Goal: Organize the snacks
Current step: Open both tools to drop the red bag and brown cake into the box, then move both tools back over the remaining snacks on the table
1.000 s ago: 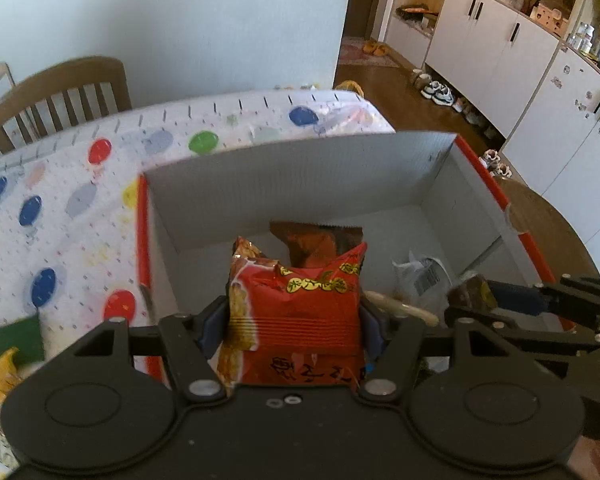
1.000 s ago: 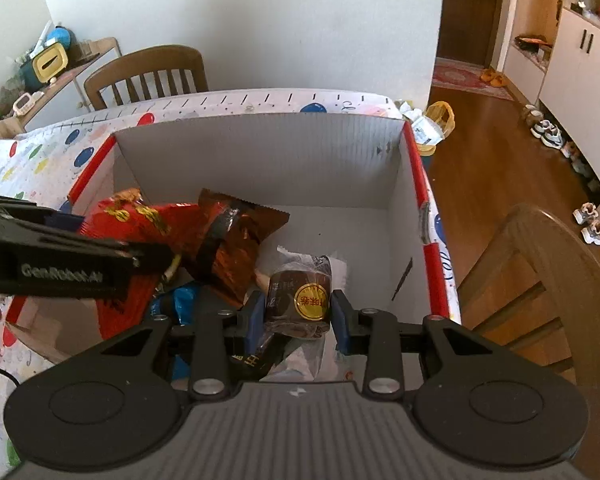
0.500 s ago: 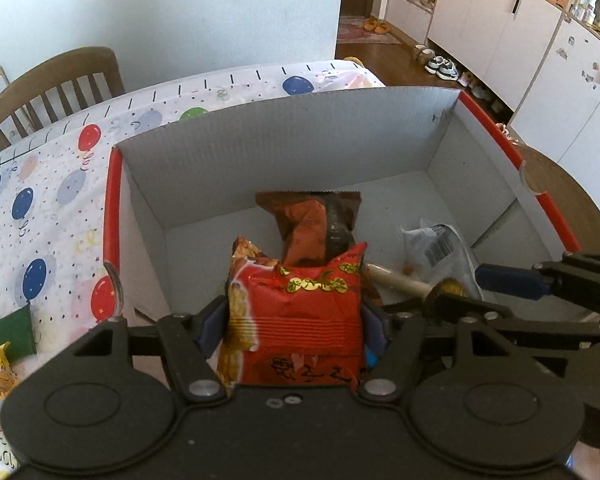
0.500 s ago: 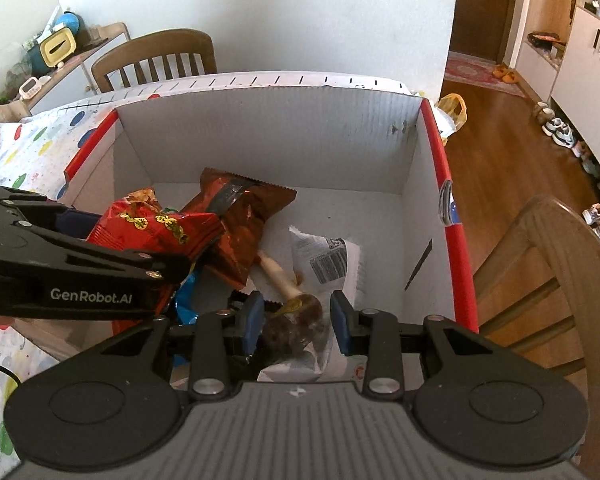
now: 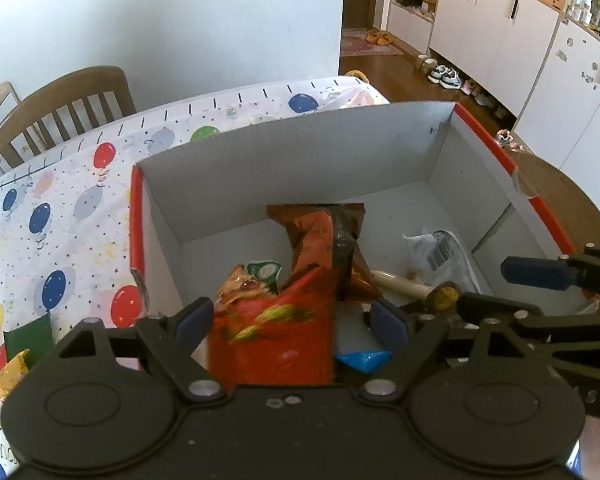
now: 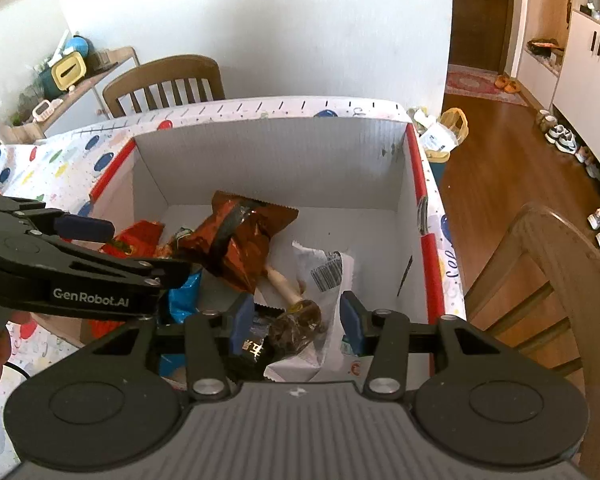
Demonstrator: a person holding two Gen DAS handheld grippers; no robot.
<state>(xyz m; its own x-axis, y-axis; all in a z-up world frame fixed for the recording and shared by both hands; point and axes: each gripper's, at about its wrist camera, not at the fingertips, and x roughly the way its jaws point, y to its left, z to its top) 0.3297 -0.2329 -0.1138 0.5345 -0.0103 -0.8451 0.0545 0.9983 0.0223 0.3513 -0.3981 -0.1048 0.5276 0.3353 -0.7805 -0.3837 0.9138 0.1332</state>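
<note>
A white cardboard box with red rims stands on the balloon tablecloth. My left gripper is open above the box; a red snack bag, blurred, sits loose between its fingers. My right gripper is open above the box's near right part; a small brown round snack lies below it. In the box lie a brown-orange bag, a white barcode packet, a blue wrapper and a pale stick.
A green packet and a yellow wrapper lie on the tablecloth left of the box. Wooden chairs stand behind the table and at the right. White cabinets line the far right.
Both grippers have opened. The left let go of the red bag, which drops and tilts. The right let go of the brown round snack, which now lies in the box.
</note>
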